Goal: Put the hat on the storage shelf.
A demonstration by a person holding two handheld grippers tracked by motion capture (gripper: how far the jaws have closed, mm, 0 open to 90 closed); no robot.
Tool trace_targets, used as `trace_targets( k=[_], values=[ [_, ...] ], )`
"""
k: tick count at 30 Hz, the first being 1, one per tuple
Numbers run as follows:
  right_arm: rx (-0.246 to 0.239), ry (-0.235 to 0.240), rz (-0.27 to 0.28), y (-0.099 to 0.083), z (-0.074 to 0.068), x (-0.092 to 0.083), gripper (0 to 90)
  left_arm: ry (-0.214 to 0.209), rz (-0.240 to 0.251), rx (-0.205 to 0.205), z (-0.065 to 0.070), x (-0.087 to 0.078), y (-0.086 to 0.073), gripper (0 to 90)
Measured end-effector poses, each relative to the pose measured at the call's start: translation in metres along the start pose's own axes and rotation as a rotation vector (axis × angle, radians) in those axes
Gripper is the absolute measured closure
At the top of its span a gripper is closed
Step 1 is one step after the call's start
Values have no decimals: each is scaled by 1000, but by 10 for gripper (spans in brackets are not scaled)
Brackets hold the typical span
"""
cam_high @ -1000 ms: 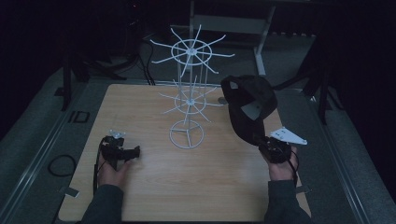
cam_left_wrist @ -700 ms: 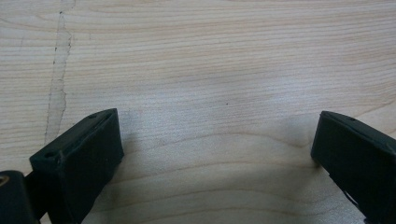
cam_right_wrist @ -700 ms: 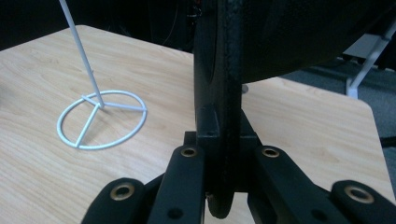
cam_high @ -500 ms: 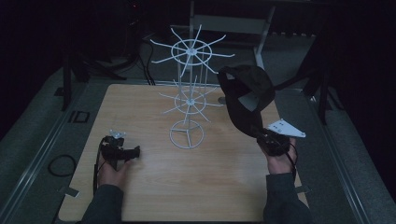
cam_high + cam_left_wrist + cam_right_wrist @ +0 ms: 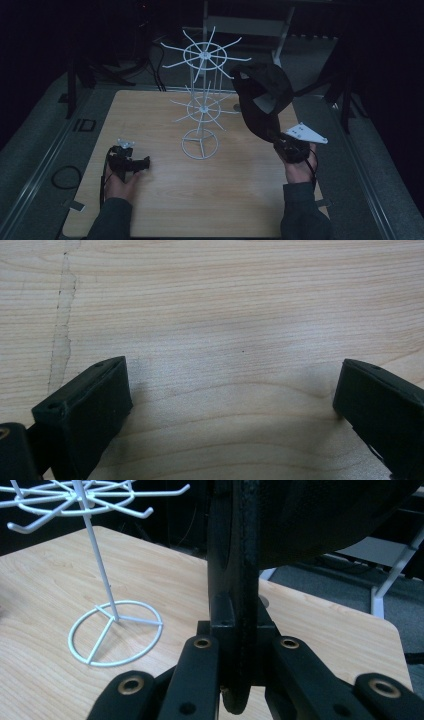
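On the wooden table (image 5: pixel 165 210), your right gripper (image 5: pixel 282 142) clamps the black cap (image 5: pixel 262 92) raised beside the white rack (image 5: pixel 202 100), ready to hang; your left gripper (image 5: pixel 137 164) rests open near the left edge.

Dim room, light falling mainly on a pale wooden table (image 5: pixel 165 210) with rounded corners and visible grain. Grey carpeted floor (image 5: pixel 30 150) around it, edged by metal rails. Dark stand legs (image 5: pixel 75 85) at the left, a white metal frame (image 5: pixel 282 37) behind, a loose cable loop (image 5: pixel 65 176) on the carpet. Blackness beyond.
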State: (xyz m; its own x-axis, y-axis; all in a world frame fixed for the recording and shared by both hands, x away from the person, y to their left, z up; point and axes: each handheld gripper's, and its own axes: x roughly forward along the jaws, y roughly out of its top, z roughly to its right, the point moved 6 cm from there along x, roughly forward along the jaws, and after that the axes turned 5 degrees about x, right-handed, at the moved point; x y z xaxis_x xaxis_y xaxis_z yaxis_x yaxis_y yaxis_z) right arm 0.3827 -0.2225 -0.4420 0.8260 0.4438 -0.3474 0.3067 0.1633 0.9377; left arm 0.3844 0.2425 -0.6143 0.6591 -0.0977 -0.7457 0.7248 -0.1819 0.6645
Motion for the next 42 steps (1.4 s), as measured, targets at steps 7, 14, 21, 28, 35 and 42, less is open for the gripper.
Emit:
trace_targets(
  k=[7,14,21,28,35,42],
  values=[
    [-6,4,18,6,-2,0,867,0,0,0,0,0,0,22],
    [-11,5,29,11,-3,0,866,-1,-1,0,0,0,0,22],
    [-18,7,43,16,-5,1,866,-1,1,0,0,0,0,22],
    [-15,8,55,18,-6,1,866,-2,1,-1,0,0,0,22],
    [-13,4,69,21,-6,0,866,-2,0,0,0,0,0,22],
    [-11,3,80,24,-6,0,866,-2,1,0,0,0,0,22]
  ],
)
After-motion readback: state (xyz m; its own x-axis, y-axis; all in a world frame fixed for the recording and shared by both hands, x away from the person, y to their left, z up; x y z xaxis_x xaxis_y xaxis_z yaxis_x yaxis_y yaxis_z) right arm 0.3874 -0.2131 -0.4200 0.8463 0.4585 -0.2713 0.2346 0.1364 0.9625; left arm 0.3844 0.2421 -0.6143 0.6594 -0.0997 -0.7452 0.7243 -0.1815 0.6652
